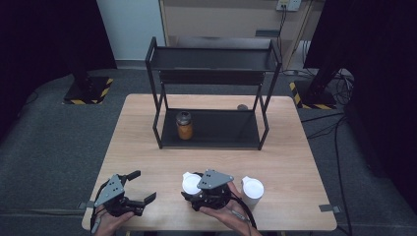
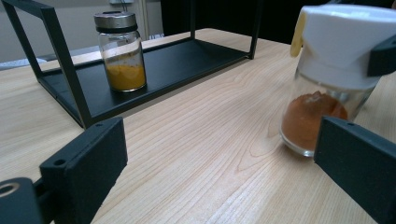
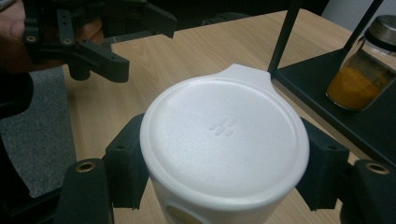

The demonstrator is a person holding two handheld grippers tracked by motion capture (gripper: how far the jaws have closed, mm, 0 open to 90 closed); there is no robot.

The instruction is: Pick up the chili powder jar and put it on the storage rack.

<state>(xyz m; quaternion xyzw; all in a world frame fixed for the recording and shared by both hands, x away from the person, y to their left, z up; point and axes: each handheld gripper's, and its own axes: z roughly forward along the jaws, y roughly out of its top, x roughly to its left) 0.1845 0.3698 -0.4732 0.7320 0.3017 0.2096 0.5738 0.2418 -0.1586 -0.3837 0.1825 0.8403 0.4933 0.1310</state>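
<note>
a person's two hands work at the near edge of a pale wooden table (image 1: 147, 147), each holding a two-jaw gripper. the right gripper (image 1: 199, 194) has its jaws clamped on the white cap of a spice jar (image 1: 192, 183), one black pad pressed to each side of the lid; in the right gripper view the jar (image 3: 224, 140) sits squarely between the jaws, its round lid facing the camera and a small tab jutting from the rim. seen from the left gripper view, the same jar (image 2: 327, 88) stands upright on the wood, clear glass below the cap, with reddish-brown powder in the bottom.

the left gripper (image 1: 137, 187) rests near the table's front left corner, jaws spread wide with nothing between them, a short way from the held jar. in the right gripper view it (image 3: 100, 51) hangs just above the table edge.

a second white-capped jar (image 1: 252, 189) stands just to the right of the right hand.

farther back, in the middle of the table, stands a black two-tier metal rack (image 1: 211, 129). on its lower shelf, toward the left end, is a glass jar with a metal lid (image 1: 184, 125), part full of orange-yellow powder. a small dark round object (image 1: 242, 106) lies on the table behind the rack; what it is cannot be told.
</note>
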